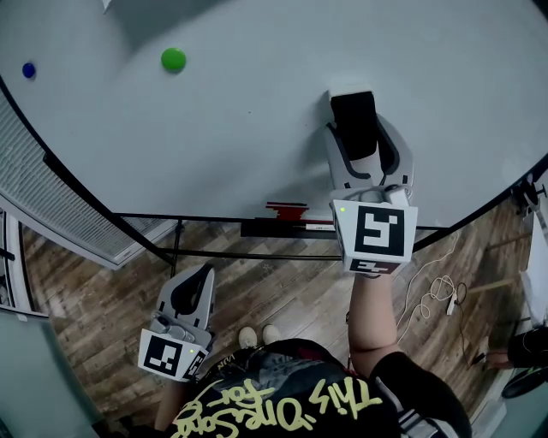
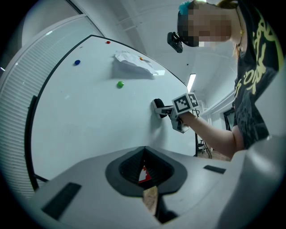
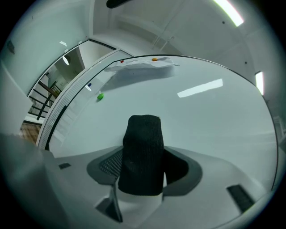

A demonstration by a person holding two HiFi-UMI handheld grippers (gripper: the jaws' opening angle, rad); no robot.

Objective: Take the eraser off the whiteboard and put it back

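Two grippers show: the right gripper [image 1: 360, 137] is clamped on the black eraser [image 1: 353, 113], holding it against the whiteboard [image 1: 240, 128]. The left gripper [image 1: 202, 275] hangs low over the wooden floor [image 1: 282, 295], jaws together with nothing between them.

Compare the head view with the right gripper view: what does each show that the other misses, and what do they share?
Only the head view shows the left gripper, shut, held low over the wooden floor. Only the right gripper view shows the orange magnet and a ceiling light. Both show the black eraser clamped in the right gripper at the whiteboard, plus the green magnet.
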